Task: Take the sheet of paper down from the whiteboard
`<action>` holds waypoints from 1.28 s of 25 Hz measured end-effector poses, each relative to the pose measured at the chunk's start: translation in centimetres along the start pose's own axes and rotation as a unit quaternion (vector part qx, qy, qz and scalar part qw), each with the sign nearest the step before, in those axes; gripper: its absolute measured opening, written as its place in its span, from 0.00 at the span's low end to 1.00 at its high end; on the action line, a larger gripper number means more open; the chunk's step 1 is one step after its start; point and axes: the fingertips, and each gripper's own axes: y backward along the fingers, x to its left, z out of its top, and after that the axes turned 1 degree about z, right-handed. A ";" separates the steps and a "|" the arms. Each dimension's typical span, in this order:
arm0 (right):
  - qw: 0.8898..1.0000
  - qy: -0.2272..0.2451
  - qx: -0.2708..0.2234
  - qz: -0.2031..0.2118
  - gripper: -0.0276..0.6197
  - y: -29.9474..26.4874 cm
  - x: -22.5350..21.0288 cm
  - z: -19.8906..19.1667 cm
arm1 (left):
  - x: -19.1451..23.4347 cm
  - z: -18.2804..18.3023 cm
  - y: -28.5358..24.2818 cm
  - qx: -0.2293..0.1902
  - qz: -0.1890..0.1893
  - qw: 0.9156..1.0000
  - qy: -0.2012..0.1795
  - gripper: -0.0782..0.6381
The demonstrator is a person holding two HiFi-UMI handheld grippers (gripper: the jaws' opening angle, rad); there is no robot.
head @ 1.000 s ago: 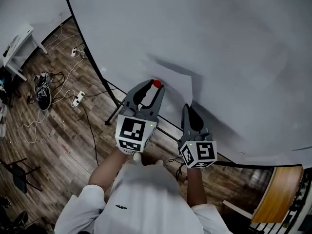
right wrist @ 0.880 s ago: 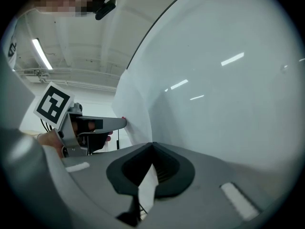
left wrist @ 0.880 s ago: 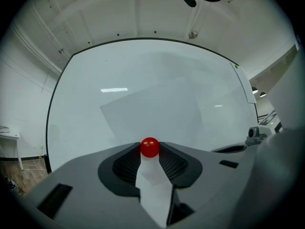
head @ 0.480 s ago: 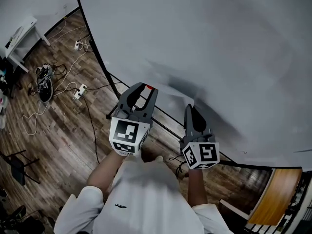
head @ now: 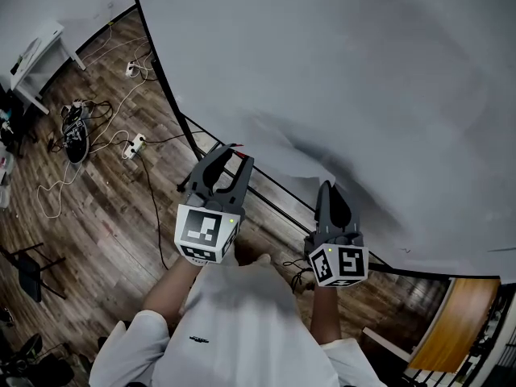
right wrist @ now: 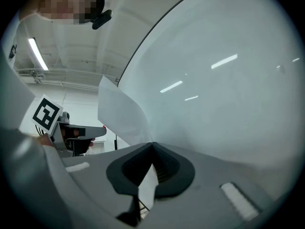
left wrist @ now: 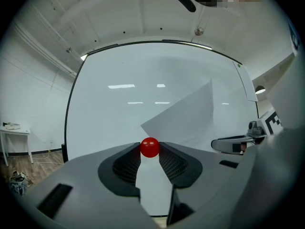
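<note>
Dark wood planks cover the floor [head: 89, 224]. At the far left a white wall [head: 48, 2] rises above a dark skirting, with a white table [head: 32, 63] beside it. White cables [head: 52, 196] and a power strip [head: 133, 145] trail over the planks near a dark bundle [head: 74, 142]. A light wooden panel [head: 455, 321] stands near right. Overhead, the ribbed white ceiling [left wrist: 119, 13] carries a lit strip light [right wrist: 37, 54].

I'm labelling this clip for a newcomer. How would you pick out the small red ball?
Find the big white whiteboard in the left gripper view. Before it, the left gripper pinches a small glossy red ball between its jaw tips. Its colour sets it apart: the jaws are grey, the paper sheet behind white.
</note>
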 end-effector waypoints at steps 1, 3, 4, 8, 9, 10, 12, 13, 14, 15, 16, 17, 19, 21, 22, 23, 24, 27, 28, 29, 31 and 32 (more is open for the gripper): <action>1.000 0.001 -0.001 -0.005 0.06 0.3 -0.2 -0.1 | 0.0 -0.2 0.3 0.002 -0.002 1.000 0.001 0.28; 1.000 0.005 -0.004 -0.014 0.06 1.0 -0.7 -0.2 | -0.2 -0.5 0.9 0.006 -0.007 1.000 0.000 0.28; 1.000 0.007 -0.006 -0.020 0.06 1.3 -0.9 -0.1 | -0.3 -0.7 1.2 0.007 -0.009 1.000 0.000 0.28; 0.999 0.022 -0.014 -0.040 0.06 2.2 -1.7 0.3 | -0.7 -0.9 2.1 0.010 -0.015 1.000 0.004 0.28; 0.999 0.026 -0.016 -0.045 0.06 2.3 -1.8 0.3 | -0.7 -0.9 2.3 0.010 -0.015 1.000 0.005 0.28; 0.998 0.029 -0.017 -0.049 0.06 2.4 -1.9 0.4 | -0.7 -1.0 2.5 0.011 -0.016 1.000 0.006 0.28; 0.998 0.034 -0.017 -0.056 0.06 2.6 -2.3 0.2 | -0.8 -1.2 2.7 0.013 -0.017 1.000 0.007 0.28; 0.997 0.035 -0.016 -0.060 0.06 2.6 -2.5 0.0 | -0.8 -1.3 2.7 0.014 -0.017 1.000 0.008 0.28; 0.997 0.035 -0.014 -0.064 0.06 2.7 -2.8 -0.1 | -0.9 -1.4 2.8 0.016 -0.017 1.000 0.009 0.28; 0.997 0.034 -0.013 -0.067 0.06 2.8 -3.1 -0.2 | -0.9 -1.5 2.9 0.017 -0.016 1.000 0.011 0.28; 0.997 0.033 -0.011 -0.071 0.06 3.0 -3.4 -0.3 | -1.0 -1.6 2.9 0.019 -0.016 1.000 0.012 0.28; 0.997 0.032 -0.010 -0.074 0.06 3.2 -3.6 -0.4 | -1.0 -1.7 3.1 0.020 -0.015 1.000 0.014 0.28; 0.996 0.028 -0.008 -0.079 0.06 3.5 -4.0 -0.6 | -1.1 -2.0 3.3 0.023 -0.014 1.000 0.015 0.28; 0.996 0.026 -0.006 -0.081 0.06 3.6 -4.2 -0.9 | -1.1 -2.3 3.5 0.025 -0.012 0.999 0.016 0.28; 0.996 0.026 -0.005 -0.081 0.06 3.6 -4.3 -1.0 | -1.1 -2.4 3.5 0.026 -0.011 0.999 0.017 0.28; 0.996 0.026 -0.004 -0.080 0.06 3.4 -4.3 -1.1 | -1.0 -2.6 3.5 0.027 -0.011 0.999 0.018 0.28; 0.996 0.026 -0.004 -0.080 0.06 3.3 -4.2 -1.1 | -1.0 -2.7 3.5 0.028 -0.010 0.999 0.018 0.28; 0.997 0.028 -0.004 -0.075 0.06 2.4 -4.0 -1.0 | -0.9 -2.9 3.2 0.031 -0.009 0.999 0.021 0.28; 0.997 0.030 -0.004 -0.072 0.06 2.1 -3.9 -1.0 | -0.9 -2.9 3.1 0.031 -0.009 0.999 0.022 0.28; 0.997 0.031 -0.005 -0.070 0.06 1.8 -3.8 -0.9 | -0.9 -2.9 3.0 0.031 -0.009 0.999 0.022 0.28; 0.997 0.032 -0.005 -0.065 0.06 1.3 -3.5 -0.7 | -1.0 -2.9 2.9 0.031 -0.009 0.999 0.022 0.28; 0.998 0.032 -0.006 -0.062 0.06 1.2 -3.3 -0.6 | -1.0 -2.8 3.0 0.031 -0.008 0.999 0.022 0.28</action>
